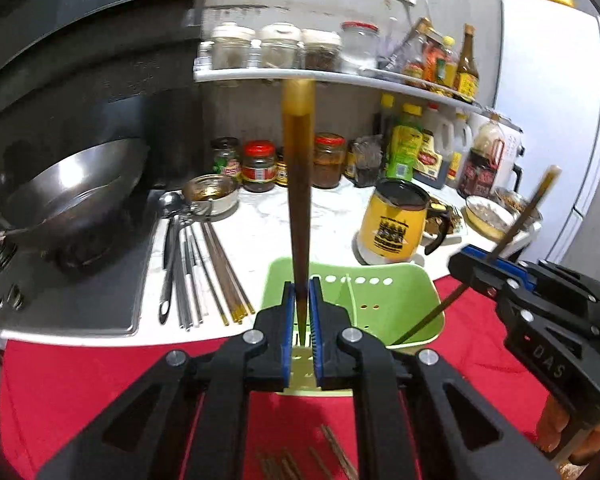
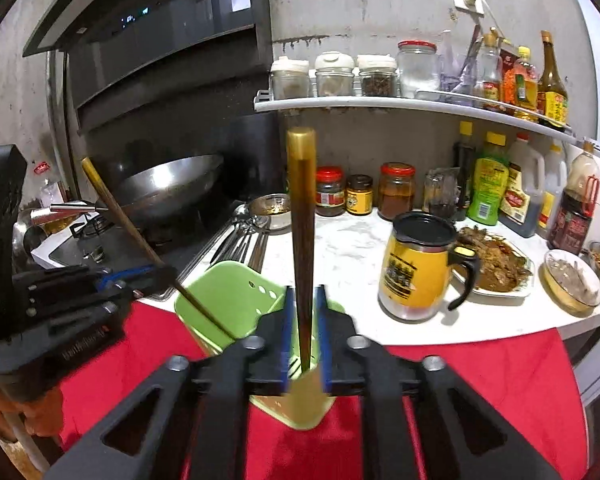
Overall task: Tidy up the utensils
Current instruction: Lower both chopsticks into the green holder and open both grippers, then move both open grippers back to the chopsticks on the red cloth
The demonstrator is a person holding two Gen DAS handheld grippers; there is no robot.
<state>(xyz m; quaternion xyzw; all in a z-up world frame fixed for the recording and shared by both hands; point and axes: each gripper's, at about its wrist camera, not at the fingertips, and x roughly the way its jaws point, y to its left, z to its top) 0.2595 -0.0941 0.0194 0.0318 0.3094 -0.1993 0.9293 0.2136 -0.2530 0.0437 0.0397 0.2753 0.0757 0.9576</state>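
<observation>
Even indoor light, moderately bright. Glare streaks the steel wok (image 1: 72, 192) and white marble counter (image 2: 340, 248). Fisheye bending darkens the corners; the left-wrist view's shelf jars (image 1: 276, 46) smear with motion blur.

the left gripper (image 1: 301, 300) points forward and somewhat downward, its blue-padded fingers (image 1: 287, 312) drawn in tight on a chopstick (image 1: 298, 200) that stands up between them. the right gripper (image 2: 304, 320) points the same way just beside it, its fingers (image 2: 287, 328) set a little apart, with a second chopstick (image 2: 303, 240) in the gap; whether the pads press on it cannot be told. orange-gloved fingertips (image 1: 556, 428) curl around the right gripper's handle.
</observation>
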